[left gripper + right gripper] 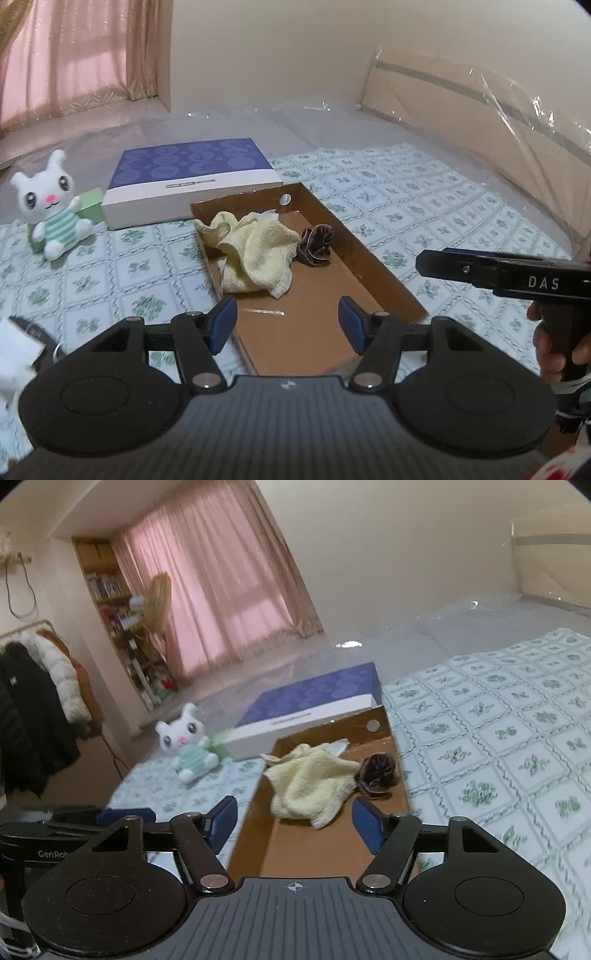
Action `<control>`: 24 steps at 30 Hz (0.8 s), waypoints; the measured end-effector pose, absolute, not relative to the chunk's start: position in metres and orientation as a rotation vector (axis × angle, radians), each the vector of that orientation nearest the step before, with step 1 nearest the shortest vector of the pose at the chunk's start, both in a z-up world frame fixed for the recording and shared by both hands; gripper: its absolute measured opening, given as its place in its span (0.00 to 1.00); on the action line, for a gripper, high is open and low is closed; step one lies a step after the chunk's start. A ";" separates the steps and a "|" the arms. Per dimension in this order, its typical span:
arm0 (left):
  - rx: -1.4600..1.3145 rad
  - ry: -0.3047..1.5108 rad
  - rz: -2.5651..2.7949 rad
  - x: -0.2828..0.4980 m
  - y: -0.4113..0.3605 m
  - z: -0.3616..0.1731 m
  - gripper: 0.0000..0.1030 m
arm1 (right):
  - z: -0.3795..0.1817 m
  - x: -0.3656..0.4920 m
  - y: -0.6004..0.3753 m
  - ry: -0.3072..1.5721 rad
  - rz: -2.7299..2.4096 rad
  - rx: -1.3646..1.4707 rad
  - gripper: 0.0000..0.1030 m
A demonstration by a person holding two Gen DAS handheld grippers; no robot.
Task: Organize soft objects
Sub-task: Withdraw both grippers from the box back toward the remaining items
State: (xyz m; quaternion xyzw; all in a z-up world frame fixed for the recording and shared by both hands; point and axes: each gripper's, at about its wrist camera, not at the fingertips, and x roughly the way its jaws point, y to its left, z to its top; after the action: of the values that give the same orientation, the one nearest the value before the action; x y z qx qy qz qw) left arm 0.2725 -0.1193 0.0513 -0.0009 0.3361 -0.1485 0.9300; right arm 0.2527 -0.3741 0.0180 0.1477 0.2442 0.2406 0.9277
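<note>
Two grippers hover over the near end of the cardboard tray [373,254], both empty: the left gripper [287,325] has its blue pads well apart with only bare tray floor showing between them, and the right gripper [294,823] stands likewise wide with nothing in its jaws. Tray contents, far half: one crumpled yellow towel [258,251] against the left wall, one dark brown scrunchie [316,245] just beside it on the right, touching or nearly so (cannot tell which). Near half of the tray is bare cardboard. One soft item not yet in: the white plush rabbit [50,206], sitting upright on the quilt [424,206] well to the left of the tray, leaning against a small green box [90,205]. A blue-and-white flat box [192,181] lies closed behind the tray's far-left corner; its contents are not visible. Judgement on next step: fetch the rabbit with the left gripper, the nearer one. Approach from the front, close across the striped body rather than an ear, so that it does not swing, then lift clear of the tray wall and set it down in the bare near half.
</note>
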 end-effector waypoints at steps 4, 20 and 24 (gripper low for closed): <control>-0.016 0.663 -0.283 0.237 -0.107 0.061 0.57 | 0.023 0.220 -0.373 0.473 0.490 0.353 0.71; -0.094 0.631 -0.155 0.118 -0.037 0.065 0.59 | 0.020 0.137 -0.348 0.494 0.453 0.426 0.76; -0.107 0.636 -0.122 0.097 -0.020 0.060 0.59 | 0.018 0.122 -0.333 0.508 0.451 0.396 0.76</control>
State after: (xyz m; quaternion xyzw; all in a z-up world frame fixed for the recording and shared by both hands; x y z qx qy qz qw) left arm 0.0966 -0.0197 0.0600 -0.0524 0.3121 -0.0599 0.9467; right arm 0.1217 -0.3334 0.0180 0.1930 0.2477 0.2196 0.9237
